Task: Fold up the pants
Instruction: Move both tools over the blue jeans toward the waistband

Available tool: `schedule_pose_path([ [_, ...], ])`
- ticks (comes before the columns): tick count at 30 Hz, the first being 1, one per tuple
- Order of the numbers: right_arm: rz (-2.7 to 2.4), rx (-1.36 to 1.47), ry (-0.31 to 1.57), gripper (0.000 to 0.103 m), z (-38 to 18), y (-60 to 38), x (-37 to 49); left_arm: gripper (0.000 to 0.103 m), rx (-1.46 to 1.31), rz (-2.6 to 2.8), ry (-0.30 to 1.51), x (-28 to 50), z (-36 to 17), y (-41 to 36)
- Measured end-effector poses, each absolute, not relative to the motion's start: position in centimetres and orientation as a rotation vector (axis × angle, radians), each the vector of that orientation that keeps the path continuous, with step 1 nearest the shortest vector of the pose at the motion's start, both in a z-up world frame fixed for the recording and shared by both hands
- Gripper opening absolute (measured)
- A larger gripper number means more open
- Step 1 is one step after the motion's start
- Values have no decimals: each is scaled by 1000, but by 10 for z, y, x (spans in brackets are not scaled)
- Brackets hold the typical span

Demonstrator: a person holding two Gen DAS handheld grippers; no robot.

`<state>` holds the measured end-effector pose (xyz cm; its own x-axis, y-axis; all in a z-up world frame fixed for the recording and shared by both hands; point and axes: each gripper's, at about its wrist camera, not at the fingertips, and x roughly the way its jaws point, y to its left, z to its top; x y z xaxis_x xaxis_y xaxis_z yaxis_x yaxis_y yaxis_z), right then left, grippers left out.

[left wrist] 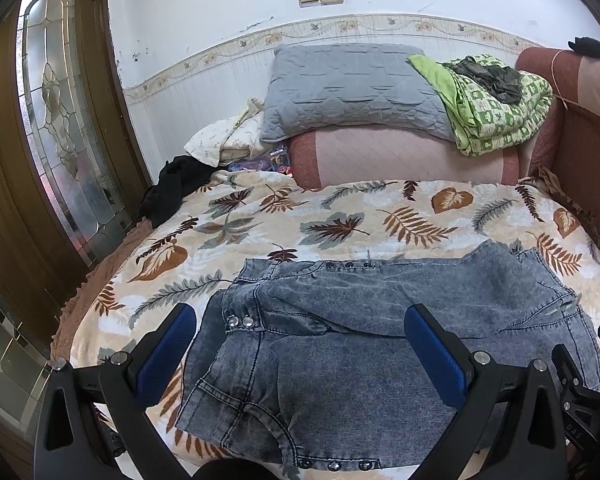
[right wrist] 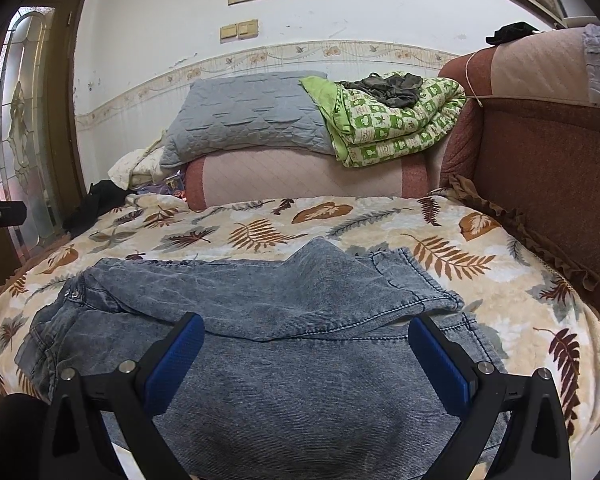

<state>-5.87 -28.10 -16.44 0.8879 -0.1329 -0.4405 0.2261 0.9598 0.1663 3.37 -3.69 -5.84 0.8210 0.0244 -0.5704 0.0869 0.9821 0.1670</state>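
Pants (left wrist: 380,344): on bed (left wrist: 340,216), folded over partway, further folds likely left; left gripper (left wrist: 300,348) and right gripper (right wrist: 306,356) released, empty.

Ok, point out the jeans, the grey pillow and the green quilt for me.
jeans (right wrist: 300,360): right wrist view, middle of the denim.
grey pillow (left wrist: 352,88): left wrist view, quilted face.
green quilt (right wrist: 400,128): right wrist view, folded patterned side.

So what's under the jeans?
The jeans lie on a leaf-print blanket, which shows all around them. Whatever sits directly beneath the denim is covered, so that can't be seen.
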Motion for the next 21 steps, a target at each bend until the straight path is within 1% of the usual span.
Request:
schedule_pose_path([
  [15, -200, 215, 468, 103, -167, -281, -53, 103, 187, -26, 640, 41, -74, -34],
  [21, -254, 198, 516, 103, -173, -282, -46, 103, 211, -58, 674, 37, -105, -46],
])
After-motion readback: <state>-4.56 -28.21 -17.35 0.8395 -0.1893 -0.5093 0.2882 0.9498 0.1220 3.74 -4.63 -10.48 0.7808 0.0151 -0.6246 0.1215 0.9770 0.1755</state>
